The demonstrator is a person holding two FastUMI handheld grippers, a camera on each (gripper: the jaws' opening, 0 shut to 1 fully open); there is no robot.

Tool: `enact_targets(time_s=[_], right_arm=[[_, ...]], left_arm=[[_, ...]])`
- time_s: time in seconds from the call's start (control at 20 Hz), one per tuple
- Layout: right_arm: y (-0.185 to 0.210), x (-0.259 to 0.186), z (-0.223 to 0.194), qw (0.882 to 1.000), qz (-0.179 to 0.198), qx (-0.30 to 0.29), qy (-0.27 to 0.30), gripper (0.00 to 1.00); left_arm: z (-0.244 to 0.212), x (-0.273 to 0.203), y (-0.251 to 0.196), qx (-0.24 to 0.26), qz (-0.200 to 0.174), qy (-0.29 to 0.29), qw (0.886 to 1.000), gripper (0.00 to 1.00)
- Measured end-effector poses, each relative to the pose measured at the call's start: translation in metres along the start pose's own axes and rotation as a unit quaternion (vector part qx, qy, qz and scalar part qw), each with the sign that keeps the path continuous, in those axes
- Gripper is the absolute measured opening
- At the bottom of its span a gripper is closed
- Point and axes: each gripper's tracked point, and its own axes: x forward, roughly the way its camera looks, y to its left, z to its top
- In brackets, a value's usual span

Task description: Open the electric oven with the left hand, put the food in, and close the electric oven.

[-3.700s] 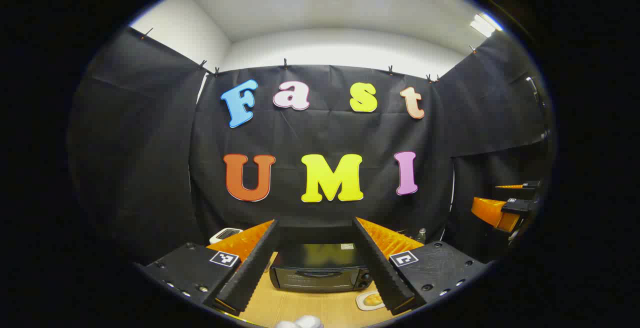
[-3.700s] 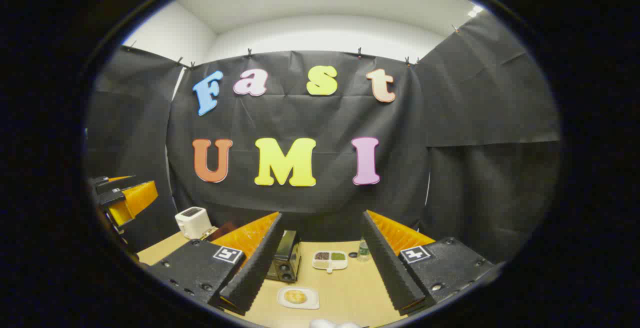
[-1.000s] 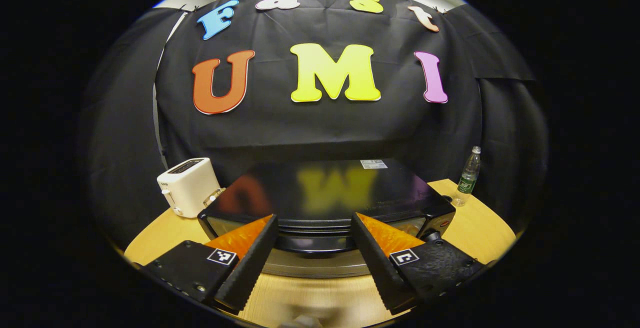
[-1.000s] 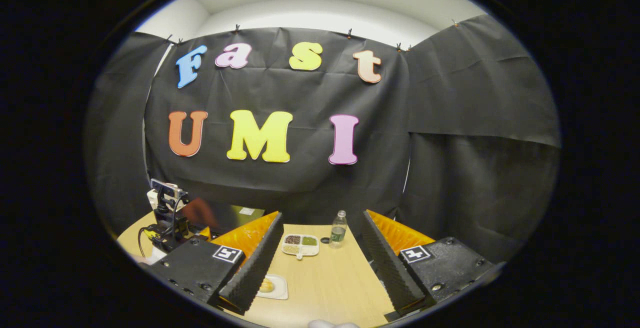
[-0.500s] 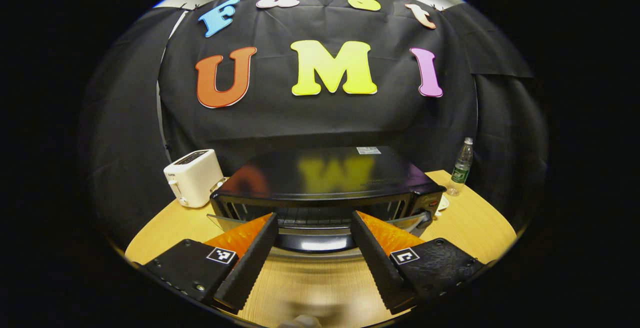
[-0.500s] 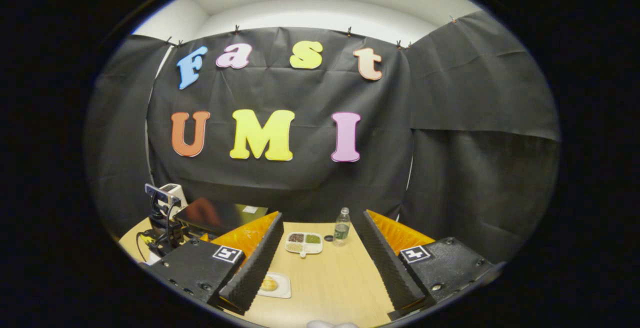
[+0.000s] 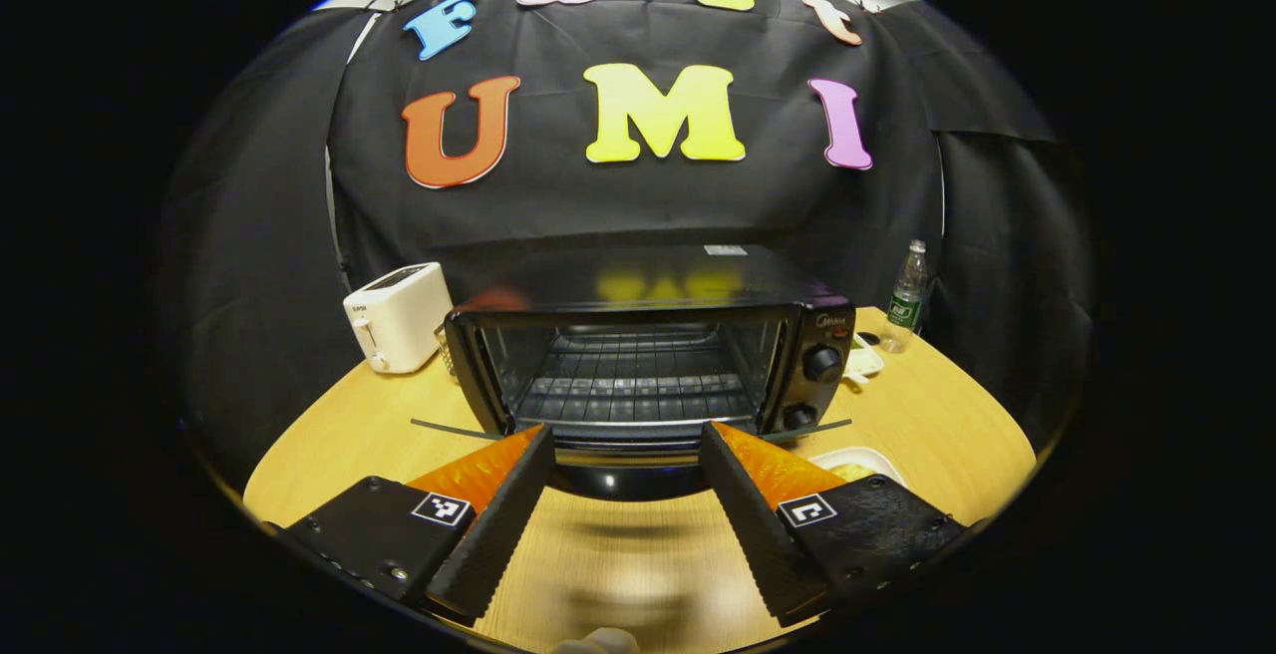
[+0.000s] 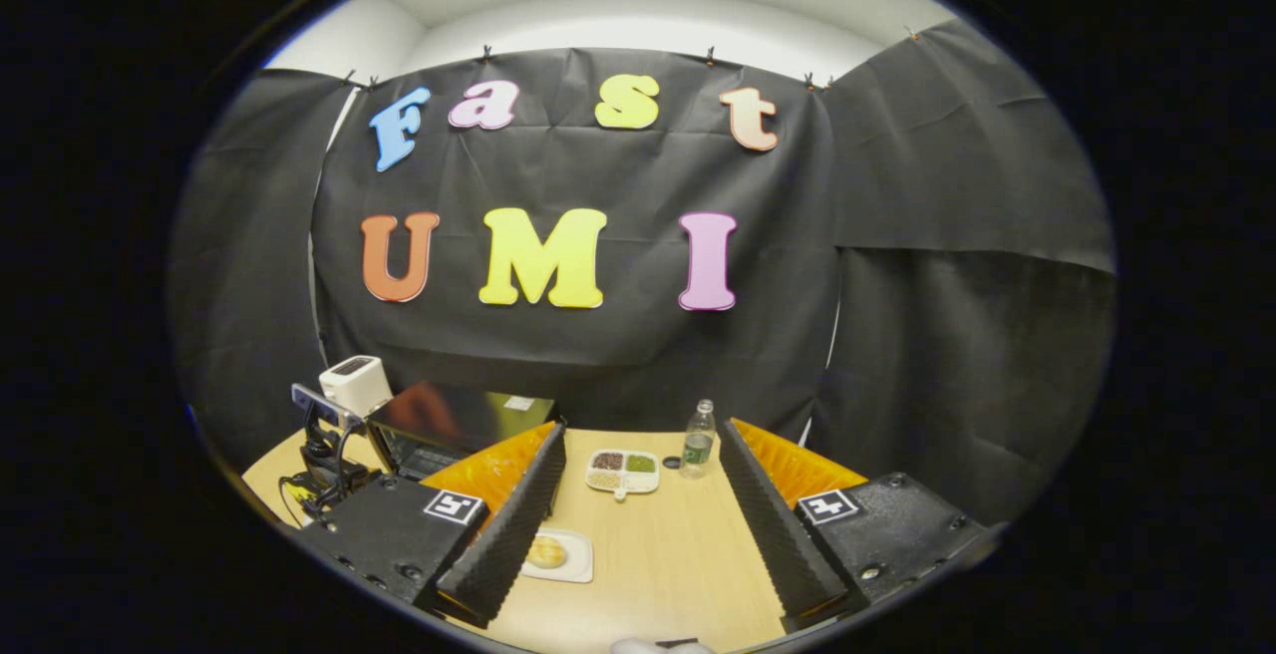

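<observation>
opening step about done: oven [image 7: 638, 335] door [image 7: 628, 432] swung down just ahead of spread left claw [image 7: 623, 514], gripping nothing. next: pinch food [image 8: 546, 552] just left of spread, empty right claw [image 8: 638, 524], carry onto rack.

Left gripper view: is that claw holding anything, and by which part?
Nothing is clamped. The left claw stands open astride the oven door's handle; contact cannot be told. The right claw is open, empty.
</observation>
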Motion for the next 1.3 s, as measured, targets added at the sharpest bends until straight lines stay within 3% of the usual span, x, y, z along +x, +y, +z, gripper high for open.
enact_targets(time_s=[0.25,0.45,0.55,0.9,1.05,1.3], right_arm=[[0.004,-0.006,-0.012,1.000,0.005,-0.002,0.012,0.99],[0.009,-0.010,-0.016,1.000,0.010,-0.009,0.017,0.99],[0.009,-0.010,-0.020,1.000,0.010,-0.012,0.020,0.99],[0.011,-0.008,-0.033,0.999,0.011,-0.009,0.036,0.99],[0.009,-0.007,-0.035,0.999,0.010,-0.010,0.039,0.99],[0.006,-0.003,-0.047,0.999,0.008,-0.010,0.051,0.99]], left_arm=[[-0.033,-0.012,-0.001,0.000,-0.001,0.022,1.000,0.96],[-0.054,-0.016,-0.001,-0.029,-0.005,0.040,0.999,0.96],[-0.057,-0.018,-0.002,-0.010,-0.003,0.036,0.999,0.97],[-0.103,-0.017,-0.003,-0.009,-0.010,0.081,0.997,0.94],[-0.127,-0.009,-0.002,-0.033,-0.007,0.118,0.992,0.95],[-0.132,-0.008,-0.004,-0.018,-0.011,0.122,0.992,0.94]])
